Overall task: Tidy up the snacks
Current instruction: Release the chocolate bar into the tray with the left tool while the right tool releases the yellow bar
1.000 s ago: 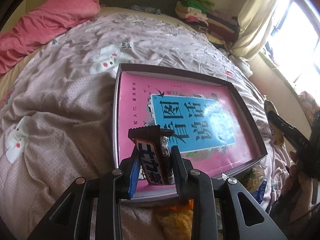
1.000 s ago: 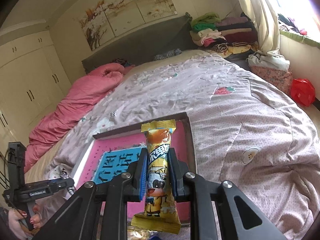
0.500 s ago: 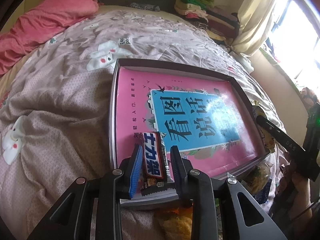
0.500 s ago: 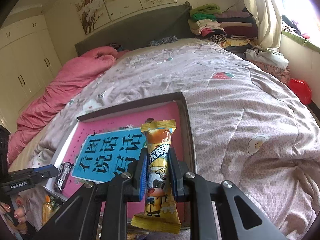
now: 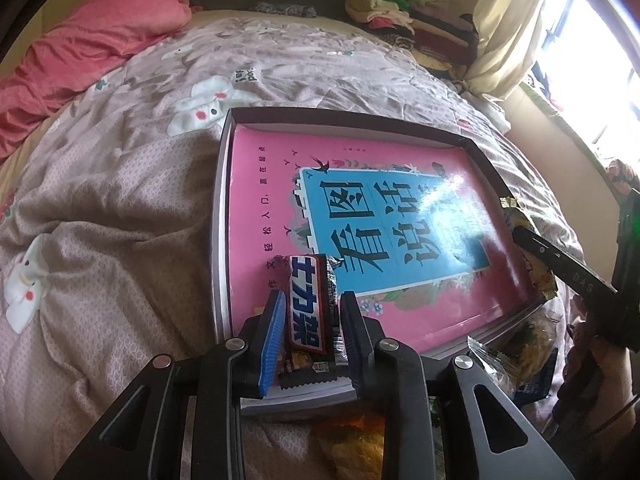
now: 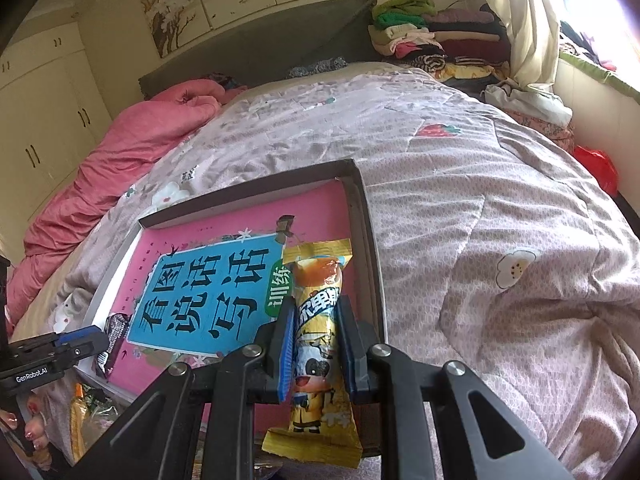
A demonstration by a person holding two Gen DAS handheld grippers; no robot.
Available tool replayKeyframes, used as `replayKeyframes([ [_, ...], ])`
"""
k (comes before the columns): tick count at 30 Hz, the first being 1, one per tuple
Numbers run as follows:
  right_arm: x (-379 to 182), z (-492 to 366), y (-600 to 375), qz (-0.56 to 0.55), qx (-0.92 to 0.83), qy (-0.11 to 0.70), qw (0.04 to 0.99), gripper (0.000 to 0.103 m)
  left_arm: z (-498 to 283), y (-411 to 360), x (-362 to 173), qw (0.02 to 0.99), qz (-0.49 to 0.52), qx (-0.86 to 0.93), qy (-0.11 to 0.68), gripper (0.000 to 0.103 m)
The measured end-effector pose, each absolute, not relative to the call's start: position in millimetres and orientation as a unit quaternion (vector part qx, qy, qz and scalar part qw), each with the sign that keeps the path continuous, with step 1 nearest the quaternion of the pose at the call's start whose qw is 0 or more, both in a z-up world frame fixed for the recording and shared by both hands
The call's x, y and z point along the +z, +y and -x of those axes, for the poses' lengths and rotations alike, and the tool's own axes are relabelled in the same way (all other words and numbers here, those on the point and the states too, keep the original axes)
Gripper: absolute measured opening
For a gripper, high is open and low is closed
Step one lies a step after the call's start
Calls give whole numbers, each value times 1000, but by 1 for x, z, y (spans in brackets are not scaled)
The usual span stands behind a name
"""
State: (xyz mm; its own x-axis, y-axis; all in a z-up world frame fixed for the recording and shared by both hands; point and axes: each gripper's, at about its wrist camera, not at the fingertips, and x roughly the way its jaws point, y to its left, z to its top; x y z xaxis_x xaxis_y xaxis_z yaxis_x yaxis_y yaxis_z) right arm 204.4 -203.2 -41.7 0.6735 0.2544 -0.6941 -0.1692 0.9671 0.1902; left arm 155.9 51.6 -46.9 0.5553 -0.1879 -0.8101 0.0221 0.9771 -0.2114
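Note:
A shallow dark-rimmed box (image 5: 224,168) lies on the bed with a pink and blue book (image 5: 360,208) inside. My left gripper (image 5: 312,312) is open around a dark chocolate bar (image 5: 307,304), which lies flat on the book's near left corner. In the right wrist view the bar (image 6: 114,334) shows beside the left gripper (image 6: 76,344). My right gripper (image 6: 314,320) is shut on a yellow cartoon snack packet (image 6: 318,332), held over the box's right side (image 6: 368,248); its packet (image 5: 532,256) and finger show at the box's right edge in the left view.
More snack packets (image 5: 520,356) lie on the bed below the box's near edge. A pink quilt (image 6: 120,152) lies at the far left. Folded clothes (image 6: 432,44) and a curtain stand at the headboard end. The floral bed cover (image 6: 500,240) spreads right of the box.
The left gripper lowered the chocolate bar from upright to flat on the book and its jaws opened. The right gripper moved forward and down over the box, still holding the yellow packet.

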Motion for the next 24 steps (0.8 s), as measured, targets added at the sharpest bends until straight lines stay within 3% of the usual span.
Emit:
replayKeyframes([
  [24, -32, -197, -196, -28, 117, 374, 920, 25, -156, 53, -42, 882, 98, -67, 457, 29],
])
